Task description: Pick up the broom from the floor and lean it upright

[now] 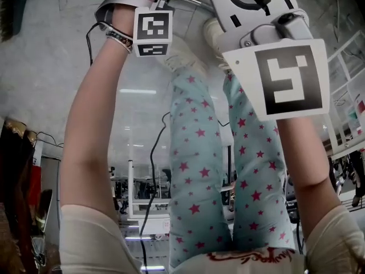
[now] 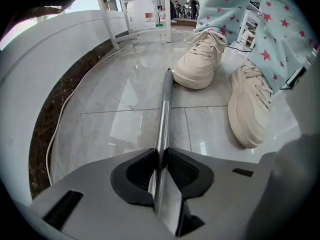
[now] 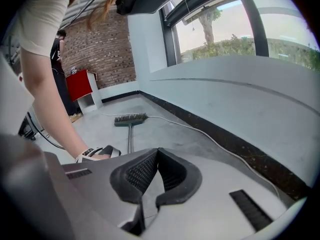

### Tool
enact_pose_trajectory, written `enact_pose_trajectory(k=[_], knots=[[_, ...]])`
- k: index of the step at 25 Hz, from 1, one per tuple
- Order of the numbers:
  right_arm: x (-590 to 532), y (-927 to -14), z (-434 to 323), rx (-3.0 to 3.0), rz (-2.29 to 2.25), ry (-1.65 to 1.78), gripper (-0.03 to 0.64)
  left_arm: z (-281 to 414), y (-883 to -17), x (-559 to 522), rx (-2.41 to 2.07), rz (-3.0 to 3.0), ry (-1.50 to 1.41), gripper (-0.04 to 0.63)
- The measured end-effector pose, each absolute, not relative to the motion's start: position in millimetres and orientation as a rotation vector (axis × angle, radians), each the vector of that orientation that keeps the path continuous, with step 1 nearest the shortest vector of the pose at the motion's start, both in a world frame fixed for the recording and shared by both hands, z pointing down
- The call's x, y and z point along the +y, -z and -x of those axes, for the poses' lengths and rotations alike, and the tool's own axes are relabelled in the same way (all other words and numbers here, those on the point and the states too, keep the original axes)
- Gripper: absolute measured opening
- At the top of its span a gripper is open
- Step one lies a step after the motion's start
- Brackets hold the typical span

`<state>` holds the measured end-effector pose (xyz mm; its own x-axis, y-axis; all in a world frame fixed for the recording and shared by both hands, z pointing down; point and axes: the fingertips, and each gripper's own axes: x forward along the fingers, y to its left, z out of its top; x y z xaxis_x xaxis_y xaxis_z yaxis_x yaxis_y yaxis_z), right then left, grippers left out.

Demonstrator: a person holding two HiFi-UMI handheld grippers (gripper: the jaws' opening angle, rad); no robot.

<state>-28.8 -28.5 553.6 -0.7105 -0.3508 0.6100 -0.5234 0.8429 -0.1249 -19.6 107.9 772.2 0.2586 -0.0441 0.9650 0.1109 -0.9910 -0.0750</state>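
Left gripper (image 2: 160, 156) is clenched on the broom (image 2: 164, 109) handle, short of its free end; I judge that grip chosen for leverage in raising it. The broom lies flat on the floor (image 2: 115, 109), brush head (image 3: 131, 118) toward the floor's wall-side edge. Right gripper (image 3: 158, 154) is closed on nothing and held clear.

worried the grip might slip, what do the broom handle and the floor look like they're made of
Broom handle: likely metal, smooth and polished. It is grey, with a bright streak of glare along its length.
Floor: apparently glazed tile or polished stone, with a glossy finish. Thin joint lines cross it, it mirrors the light, and it shows faint marbled veining.
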Motion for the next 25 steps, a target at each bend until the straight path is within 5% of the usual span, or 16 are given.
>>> enact_pose_trajectory(k=[12, 25], knots=[[-74, -434, 6, -2.411, -0.995, -0.452, 0.025, 17, -661, 57, 0.005, 2.469, 1.642, 0.088], [-128, -197, -18, -2.651, -1.326, -0.201, 0.025, 72, -472, -52, 0.698, 2.489, 1.609, 0.086]])
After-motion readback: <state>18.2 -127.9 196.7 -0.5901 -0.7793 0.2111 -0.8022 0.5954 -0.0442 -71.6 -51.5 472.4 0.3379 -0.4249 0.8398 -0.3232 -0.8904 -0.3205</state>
